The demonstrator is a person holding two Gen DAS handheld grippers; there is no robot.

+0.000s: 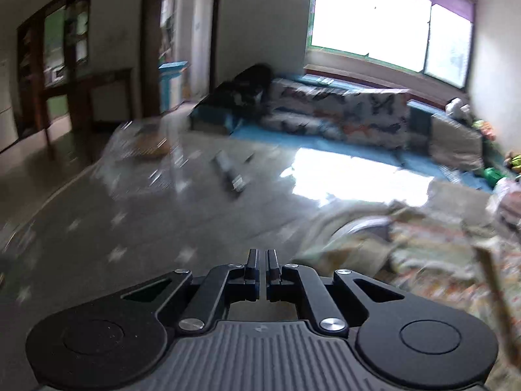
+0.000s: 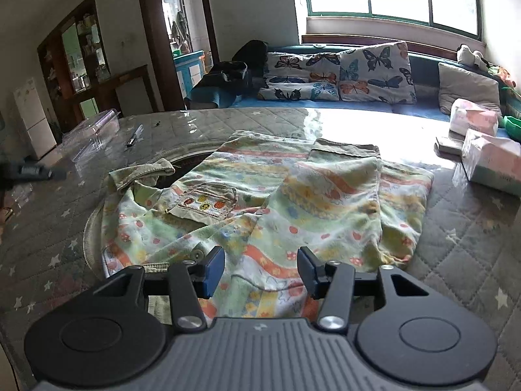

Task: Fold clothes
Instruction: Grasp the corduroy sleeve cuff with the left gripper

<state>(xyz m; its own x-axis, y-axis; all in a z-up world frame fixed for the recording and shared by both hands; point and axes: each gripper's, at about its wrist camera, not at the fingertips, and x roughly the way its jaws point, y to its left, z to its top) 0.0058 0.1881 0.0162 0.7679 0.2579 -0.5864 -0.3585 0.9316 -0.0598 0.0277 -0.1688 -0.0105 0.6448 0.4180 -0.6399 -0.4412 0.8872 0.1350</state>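
Observation:
A small patterned garment (image 2: 276, 202), pale green with orange and yellow stripes and a buttoned pocket, lies partly folded on the quilted table cover (image 2: 472, 234). My right gripper (image 2: 262, 268) is open just above the garment's near edge, its jaws wide apart and empty. My left gripper (image 1: 262, 260) is shut and empty, held over the bare table cover left of the garment (image 1: 423, 254); that view is motion-blurred. The left gripper also shows in the right wrist view (image 2: 35, 172) at the far left edge.
A clear plastic box (image 2: 94, 132) and a pen (image 2: 134, 137) lie at the table's far left. Tissue packs (image 2: 488, 159) sit at the right edge. A sofa with butterfly cushions (image 2: 342, 71) stands behind the table, under the window.

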